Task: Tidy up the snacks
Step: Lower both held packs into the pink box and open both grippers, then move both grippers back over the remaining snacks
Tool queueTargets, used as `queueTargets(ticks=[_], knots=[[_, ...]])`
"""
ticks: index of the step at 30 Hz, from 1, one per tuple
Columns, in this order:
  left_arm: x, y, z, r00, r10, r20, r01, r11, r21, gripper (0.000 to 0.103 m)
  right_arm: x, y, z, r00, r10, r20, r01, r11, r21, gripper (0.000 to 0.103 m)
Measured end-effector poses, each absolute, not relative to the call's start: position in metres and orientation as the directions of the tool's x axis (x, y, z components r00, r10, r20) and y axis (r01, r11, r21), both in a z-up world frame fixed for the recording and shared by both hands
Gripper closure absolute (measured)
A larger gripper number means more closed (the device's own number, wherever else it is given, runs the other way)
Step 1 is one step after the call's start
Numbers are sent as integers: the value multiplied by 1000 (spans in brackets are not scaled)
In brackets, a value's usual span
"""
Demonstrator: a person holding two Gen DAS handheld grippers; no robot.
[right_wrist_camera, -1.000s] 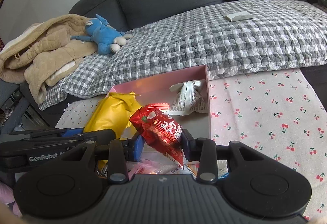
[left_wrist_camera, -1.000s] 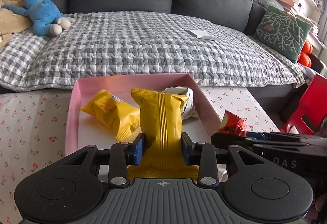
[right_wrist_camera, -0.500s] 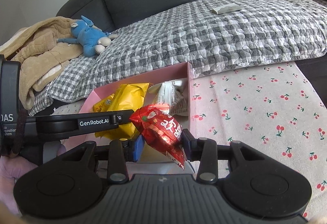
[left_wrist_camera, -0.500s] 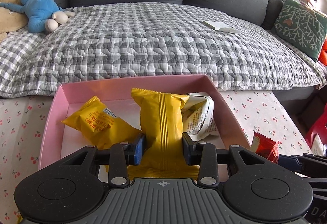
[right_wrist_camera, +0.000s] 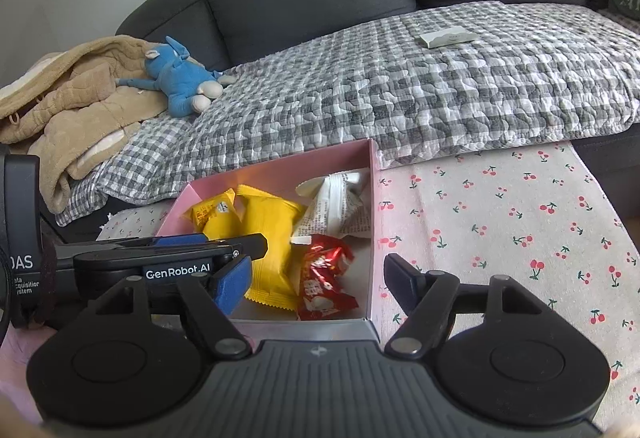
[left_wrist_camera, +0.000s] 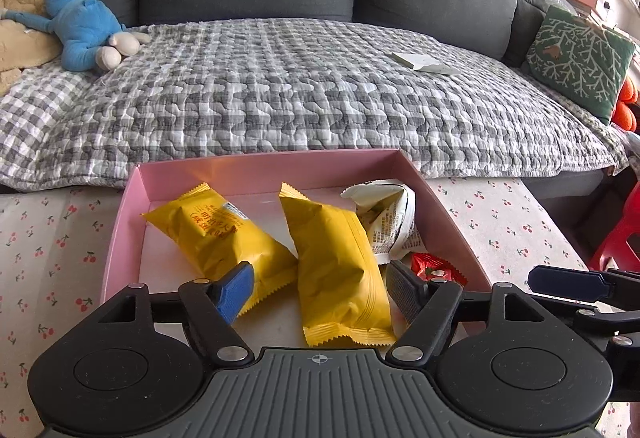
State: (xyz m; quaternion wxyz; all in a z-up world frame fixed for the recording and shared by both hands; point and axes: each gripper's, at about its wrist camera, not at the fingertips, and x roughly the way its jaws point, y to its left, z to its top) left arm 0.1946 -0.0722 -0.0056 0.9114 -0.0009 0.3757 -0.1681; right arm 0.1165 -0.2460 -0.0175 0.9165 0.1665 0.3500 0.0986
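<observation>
A pink box (left_wrist_camera: 256, 168) (right_wrist_camera: 374, 206) sits on the cherry-print tablecloth. Inside lie two yellow snack packs: one on the left (left_wrist_camera: 216, 234) (right_wrist_camera: 208, 212), one in the middle (left_wrist_camera: 340, 270) (right_wrist_camera: 268, 238). A white crumpled pack (left_wrist_camera: 386, 218) (right_wrist_camera: 340, 206) lies at the right, and a red pack (left_wrist_camera: 436, 270) (right_wrist_camera: 322, 282) at the near right corner. My left gripper (left_wrist_camera: 320, 288) is open over the box, the middle yellow pack lying loose between its fingers. My right gripper (right_wrist_camera: 316, 284) is open above the red pack.
The cherry-print tablecloth (right_wrist_camera: 500, 222) spreads to the right of the box. Behind is a dark sofa with a grey checked quilt (left_wrist_camera: 300, 90), a blue plush toy (left_wrist_camera: 86, 22), a beige jacket (right_wrist_camera: 68, 106), a green cushion (left_wrist_camera: 576, 58) and a small white packet (left_wrist_camera: 424, 62).
Both grippers have opened. The yellow pack dropped from the left gripper into the box, and the red pack dropped from the right gripper into the box's near right corner.
</observation>
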Motion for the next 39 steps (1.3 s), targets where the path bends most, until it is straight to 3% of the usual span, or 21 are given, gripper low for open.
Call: queueTargets(ticks=[7,19,39], knots=[[169,-58,2,659,-333,-675,334,933,-134,21,103,-243,-9,736,297,-608,-89,933,348,21],[123,-44,4,650,-346,-676,369,922,-117,11,78,-240,-9,732,267,-627,-100,952,289,12],[57,-6,-5,666,-322,-673,344,933,-105,5,40,-212,-8,730,270,-628,-180,962,205,7]])
